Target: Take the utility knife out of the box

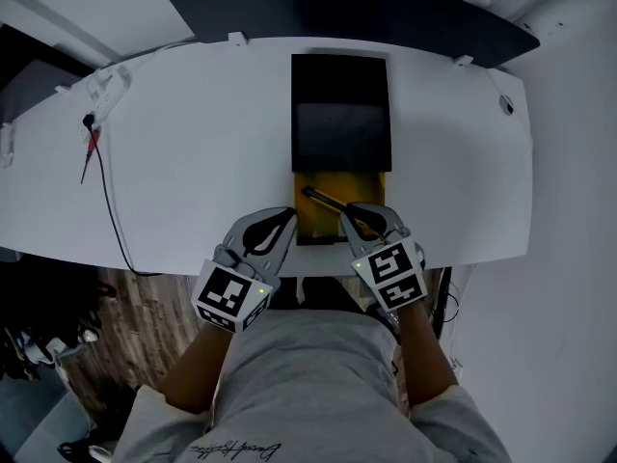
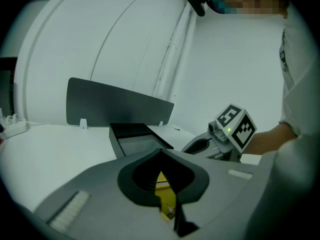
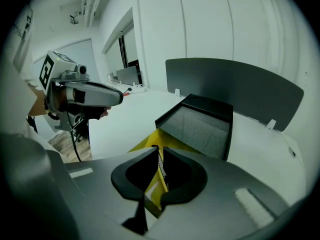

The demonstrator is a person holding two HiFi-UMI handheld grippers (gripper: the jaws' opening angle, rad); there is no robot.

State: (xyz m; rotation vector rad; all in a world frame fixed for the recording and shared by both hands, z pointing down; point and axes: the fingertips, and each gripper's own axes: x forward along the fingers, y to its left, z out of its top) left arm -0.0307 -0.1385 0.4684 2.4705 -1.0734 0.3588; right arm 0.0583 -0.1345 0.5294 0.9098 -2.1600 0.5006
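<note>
A black box (image 1: 342, 85) lies on the white table (image 1: 193, 162) with its foam-lined part (image 3: 200, 126) facing up. A yellow tray (image 1: 328, 228) sticks out of its near end. On the tray lies the dark utility knife (image 1: 323, 199), set at a slant. My right gripper (image 1: 349, 210) hovers over the tray's right side and the knife's near end. Its jaws stand a thin slit apart (image 3: 159, 149), with yellow showing through. My left gripper (image 1: 289, 212) is at the tray's left edge, its tips together (image 2: 161, 153) and nothing seen gripped.
A dark curved panel (image 1: 347, 13) stands upright along the table's far edge, just behind the box. A black cable with a red clip (image 1: 92, 143) runs over the table's left part. The near table edge passes just under both grippers, with wooden floor (image 1: 145, 307) below.
</note>
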